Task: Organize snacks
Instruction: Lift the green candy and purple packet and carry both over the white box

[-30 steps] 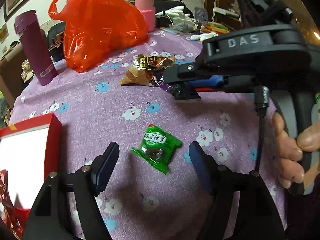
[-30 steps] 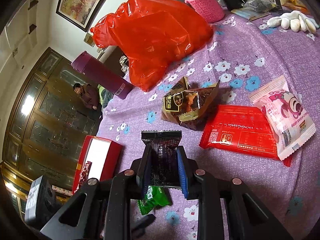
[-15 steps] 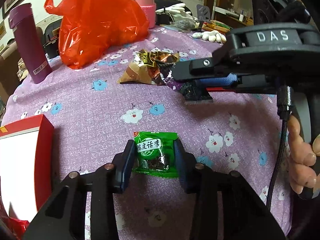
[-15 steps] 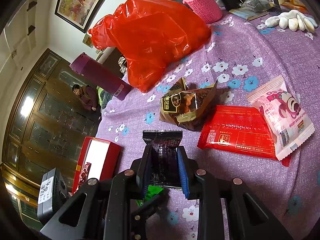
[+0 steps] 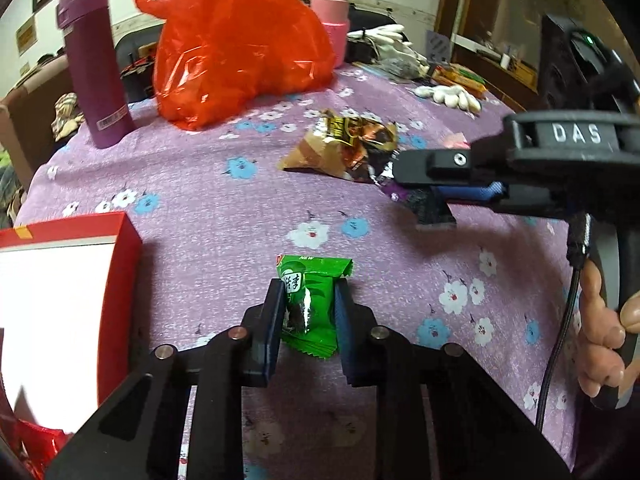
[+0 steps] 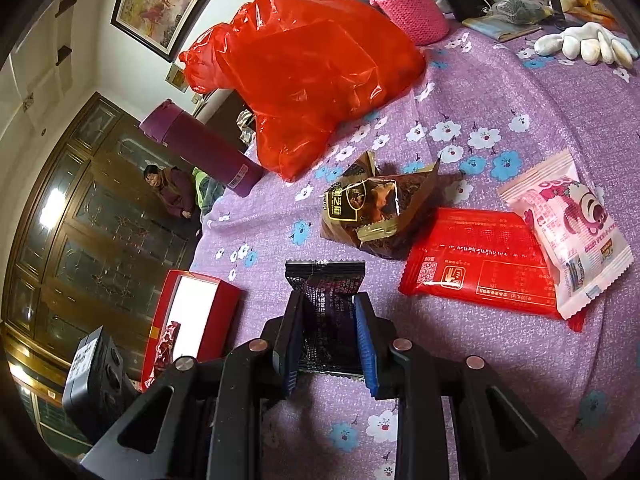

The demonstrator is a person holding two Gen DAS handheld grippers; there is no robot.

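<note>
Left gripper (image 5: 307, 312) is clamped on the small green foil snack packet (image 5: 310, 300) at lower centre. Right gripper (image 6: 326, 332) pinches the black-purple foil sachet (image 6: 326, 300). Both likely bound for the open red cardboard box (image 5: 60, 280) at left.

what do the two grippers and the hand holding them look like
Both are black plastic linkage frames with silver pivot pins. The left gripper has dark navy finger pads; the right gripper has brighter blue ribbed pads. From the left wrist view, the right unit's body bears raised "DAS" lettering, a grey handle and a black cable. The bare hand shows no sleeve.
</note>
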